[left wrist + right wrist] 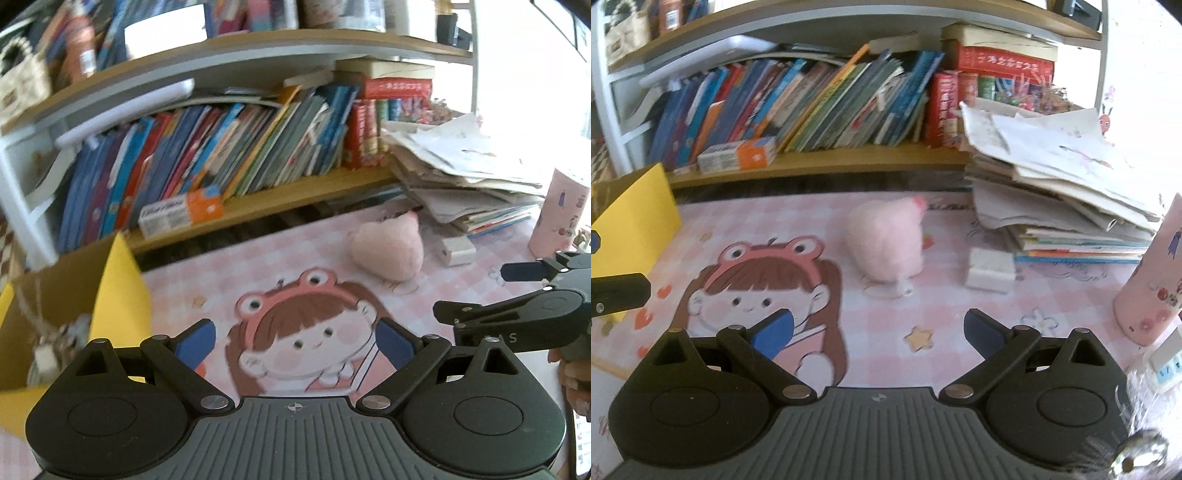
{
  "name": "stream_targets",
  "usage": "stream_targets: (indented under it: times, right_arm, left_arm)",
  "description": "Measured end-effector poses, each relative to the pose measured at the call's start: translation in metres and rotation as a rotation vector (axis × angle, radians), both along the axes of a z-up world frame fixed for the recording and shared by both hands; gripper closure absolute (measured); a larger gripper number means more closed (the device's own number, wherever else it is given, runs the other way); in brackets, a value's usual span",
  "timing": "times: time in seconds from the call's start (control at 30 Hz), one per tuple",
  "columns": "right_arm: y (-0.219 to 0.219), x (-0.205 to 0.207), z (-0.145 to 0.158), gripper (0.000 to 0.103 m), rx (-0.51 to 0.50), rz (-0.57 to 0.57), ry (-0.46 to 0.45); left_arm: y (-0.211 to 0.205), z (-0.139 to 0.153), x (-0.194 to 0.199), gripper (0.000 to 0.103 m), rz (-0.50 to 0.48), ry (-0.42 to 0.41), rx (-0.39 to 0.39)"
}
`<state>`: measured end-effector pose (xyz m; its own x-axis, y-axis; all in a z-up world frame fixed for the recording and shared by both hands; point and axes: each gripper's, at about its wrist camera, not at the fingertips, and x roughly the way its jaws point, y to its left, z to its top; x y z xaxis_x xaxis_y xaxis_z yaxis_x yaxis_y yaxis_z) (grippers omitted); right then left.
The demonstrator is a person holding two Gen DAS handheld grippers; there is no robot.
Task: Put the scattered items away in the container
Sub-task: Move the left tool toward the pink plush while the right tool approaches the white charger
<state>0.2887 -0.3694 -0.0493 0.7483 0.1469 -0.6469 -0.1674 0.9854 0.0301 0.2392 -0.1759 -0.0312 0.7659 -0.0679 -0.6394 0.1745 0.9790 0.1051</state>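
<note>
A yellow cardboard box [122,291] stands open at the left of the desk, with a few small blurred items [55,343] inside. A pink plush toy [886,240] lies on the pink cartoon desk mat [879,325], and a small white box [990,273] sits just right of it. My left gripper [295,332] hovers open and empty over the mat, beside the yellow box. My right gripper [879,328] is open and empty too, a short way in front of the plush. In the left wrist view the plush [388,247] lies ahead to the right, and the right gripper [480,291] reaches in from the right edge.
A shelf of leaning books [812,103] runs along the back. A tall pile of papers and books [1063,184] fills the right rear. A pink tumbler [1152,280] stands at the right edge, with a power strip [1167,362] near it. The yellow box [635,221] blocks the left.
</note>
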Motion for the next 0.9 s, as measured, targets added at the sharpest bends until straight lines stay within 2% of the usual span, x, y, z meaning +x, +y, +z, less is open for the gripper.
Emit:
stream_targets:
  times: [0.37,0.57,0.9]
  right_arm:
    - [-0.040,0.042,0.002,0.006,0.008,-0.093,-0.023]
    - [-0.054,0.063,-0.012,0.013,-0.007,-0.101,0.018]
    - [-0.069,0.091,-0.034,0.021,0.004,-0.126,0.066]
  left_arm:
    - [-0.041,-0.003,0.046,0.007,-0.089,-0.043,0.003]
    - [-0.061,-0.016,0.067,0.008,-0.133,-0.029,0.000]
    - [-0.084,-0.037,0.104,0.008,-0.158,0.009,-0.062]
